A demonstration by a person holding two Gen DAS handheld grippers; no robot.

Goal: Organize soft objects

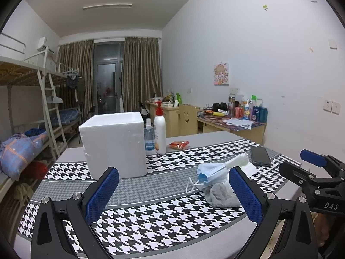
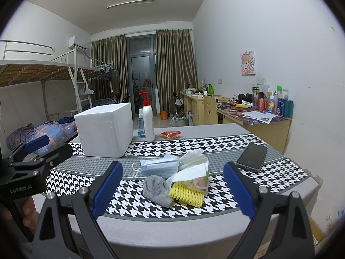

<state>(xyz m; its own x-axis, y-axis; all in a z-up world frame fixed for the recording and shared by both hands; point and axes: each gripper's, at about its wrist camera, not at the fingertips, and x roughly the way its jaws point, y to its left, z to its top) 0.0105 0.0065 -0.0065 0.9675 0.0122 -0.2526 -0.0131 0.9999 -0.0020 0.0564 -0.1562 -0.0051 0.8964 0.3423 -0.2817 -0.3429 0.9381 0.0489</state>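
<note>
A small pile of soft things lies on the houndstooth cloth: blue face masks, a grey sock, a white tissue pack and a yellow foam net. A white foam box stands behind it to the left. My right gripper is open just short of the pile, nothing between its blue pads. My left gripper is open too, left of the pile and in front of the box. Each gripper shows at the other view's edge.
A dark phone lies right of the pile. A white pump bottle, a clear spray bottle and a red snack packet stand behind. The table's front edge is near. Bunk beds stand left, cluttered desks right.
</note>
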